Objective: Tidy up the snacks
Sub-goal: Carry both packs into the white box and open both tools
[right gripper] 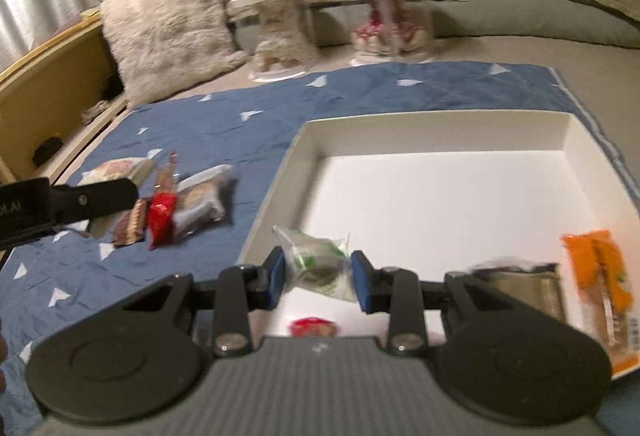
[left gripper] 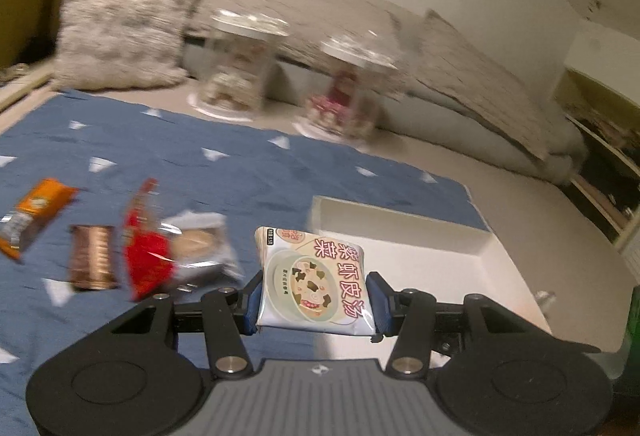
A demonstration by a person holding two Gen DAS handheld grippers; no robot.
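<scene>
Snacks in hand: two packets are being carried at once; the left gripper (left gripper: 314, 302) is clamping a soup packet (left gripper: 314, 276) with printed characters and a bowl picture, and the right gripper (right gripper: 318, 278) is pinching a small clear packet with green print (right gripper: 318, 262).
Soup packet position: it is hanging above the near-left rim of the white tray (left gripper: 400, 220), pads pressing on its two side edges, front face tilting up toward the camera.
Green packet position: it is hovering over the tray's near-left corner (right gripper: 280, 196) in the right wrist view, above the white floor.
Already in tray: an orange packet (right gripper: 600, 276), a dark grey-brown packet (right gripper: 520, 280) and a red-wrapped piece (right gripper: 312, 327) are lying along the near side.
Waiting on cloth: an orange bar (left gripper: 36, 212), a brown ridged packet (left gripper: 92, 260), a red packet (left gripper: 146, 248) and a clear-wrapped biscuit (left gripper: 200, 244) are sitting in a loose cluster on the blue cloth (left gripper: 240, 164).
Placing well, as I judge it: bringing each packet over bare tray floor before releasing, lowering close so it lands flat, and keeping the soup packet clear of the rim.
Spacing: setting the two down well apart from each other, so the grippers are not crowding one another.
Risk: the thin wrappers are likely sliding easily, and both views are blurring with motion, so slowing before letting go should help.
</scene>
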